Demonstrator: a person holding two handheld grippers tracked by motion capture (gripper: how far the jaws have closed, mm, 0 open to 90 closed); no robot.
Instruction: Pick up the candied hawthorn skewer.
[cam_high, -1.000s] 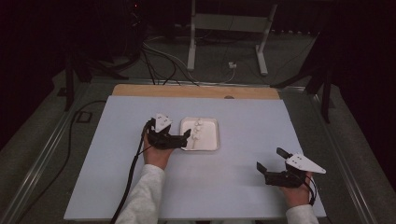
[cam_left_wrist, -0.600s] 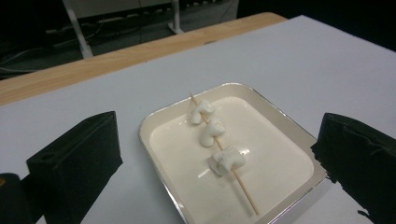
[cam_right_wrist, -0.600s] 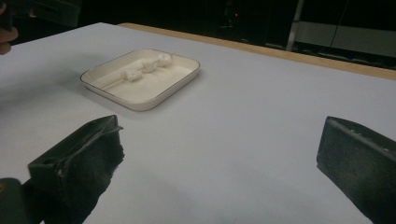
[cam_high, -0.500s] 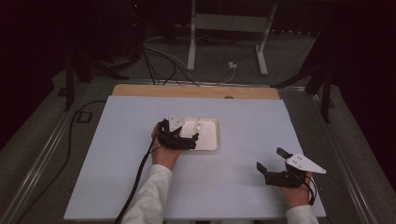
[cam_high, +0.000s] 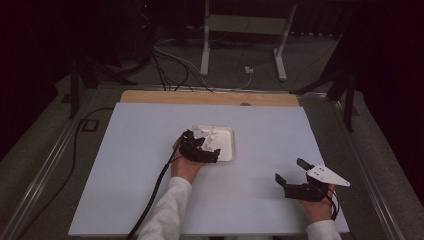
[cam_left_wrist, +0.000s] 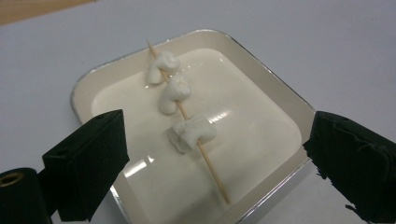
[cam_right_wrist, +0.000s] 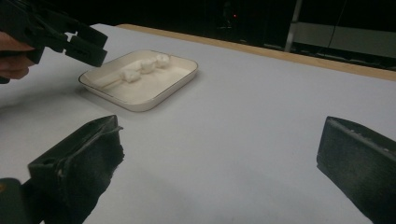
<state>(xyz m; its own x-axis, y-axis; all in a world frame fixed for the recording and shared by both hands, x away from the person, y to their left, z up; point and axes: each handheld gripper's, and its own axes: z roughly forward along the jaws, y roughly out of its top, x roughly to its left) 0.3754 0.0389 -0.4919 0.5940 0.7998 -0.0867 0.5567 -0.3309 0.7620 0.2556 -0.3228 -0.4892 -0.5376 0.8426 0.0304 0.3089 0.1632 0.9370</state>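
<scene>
A white square tray (cam_left_wrist: 280, 88) with a metal rim holds a wooden skewer (cam_left_wrist: 212, 170) threaded with three white soft pieces (cam_left_wrist: 191, 133). In the high view the tray (cam_high: 227, 145) lies at the table's middle. My left gripper (cam_high: 209, 146) hangs over its near left part. In the left gripper view that gripper (cam_left_wrist: 217, 140) is open, its jaws standing either side of the skewer and above it, holding nothing. My right gripper (cam_high: 289, 169) rests open and empty at the front right. Its own view shows the tray (cam_right_wrist: 154, 100) farther off, with the left gripper (cam_right_wrist: 88, 44) above it.
The white tabletop (cam_high: 150, 165) has a wooden strip (cam_high: 210, 97) along its far edge. The left gripper's black cable (cam_high: 155, 195) trails back toward the front edge. Beyond the table are floor cables and a metal stand (cam_high: 240, 30).
My left gripper has moved right from beside the tray's left edge to over the tray. The right gripper has stayed where it was.
</scene>
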